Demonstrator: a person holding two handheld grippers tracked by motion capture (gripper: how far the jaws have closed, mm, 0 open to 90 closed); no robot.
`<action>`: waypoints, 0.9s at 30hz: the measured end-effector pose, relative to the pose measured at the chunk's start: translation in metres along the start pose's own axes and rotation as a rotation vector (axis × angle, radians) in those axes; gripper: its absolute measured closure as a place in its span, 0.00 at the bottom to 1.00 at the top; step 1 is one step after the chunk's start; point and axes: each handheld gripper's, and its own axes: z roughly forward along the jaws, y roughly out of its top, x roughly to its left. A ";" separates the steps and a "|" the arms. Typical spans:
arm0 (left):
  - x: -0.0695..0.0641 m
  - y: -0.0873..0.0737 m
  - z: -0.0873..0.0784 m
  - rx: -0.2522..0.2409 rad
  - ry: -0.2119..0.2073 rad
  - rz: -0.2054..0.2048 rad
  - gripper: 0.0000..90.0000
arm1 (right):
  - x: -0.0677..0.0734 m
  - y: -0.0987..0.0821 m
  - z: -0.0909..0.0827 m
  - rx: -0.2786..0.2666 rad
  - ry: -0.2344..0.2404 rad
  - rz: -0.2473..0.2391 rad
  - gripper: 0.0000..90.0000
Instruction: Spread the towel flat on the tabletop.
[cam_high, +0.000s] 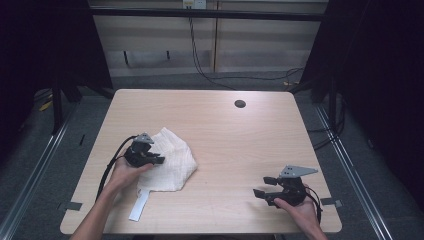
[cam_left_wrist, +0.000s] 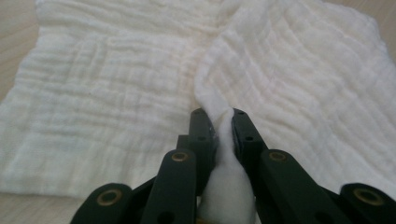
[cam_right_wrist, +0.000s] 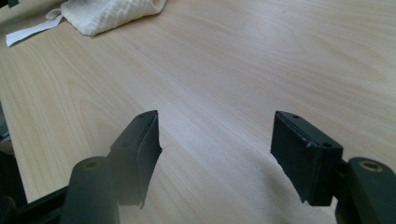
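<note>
While left gripper (cam_left_wrist: 219, 116) jaws pinch white cloth (cam_left_wrist: 299, 79), right gripper (cam_right_wrist: 215, 140) spread, wooden table (cam_high: 240, 140).

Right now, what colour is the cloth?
White cloth, with a crinkled weave; the left gripper view shows it best.

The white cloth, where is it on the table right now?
In the high view the white cloth lies on the left half of the table, a fold pinched in the left gripper, far from the right gripper.
</note>
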 end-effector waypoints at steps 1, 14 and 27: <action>-0.001 0.000 0.001 -0.006 -0.004 -0.008 0.91 | 0.000 0.000 0.000 0.003 0.006 0.001 0.36; -0.025 0.007 0.011 0.006 -0.038 0.033 0.91 | 0.001 0.000 0.000 0.000 -0.011 -0.005 0.36; -0.063 0.018 0.025 0.039 -0.088 0.119 0.91 | 0.002 0.000 -0.001 0.000 -0.025 -0.015 0.37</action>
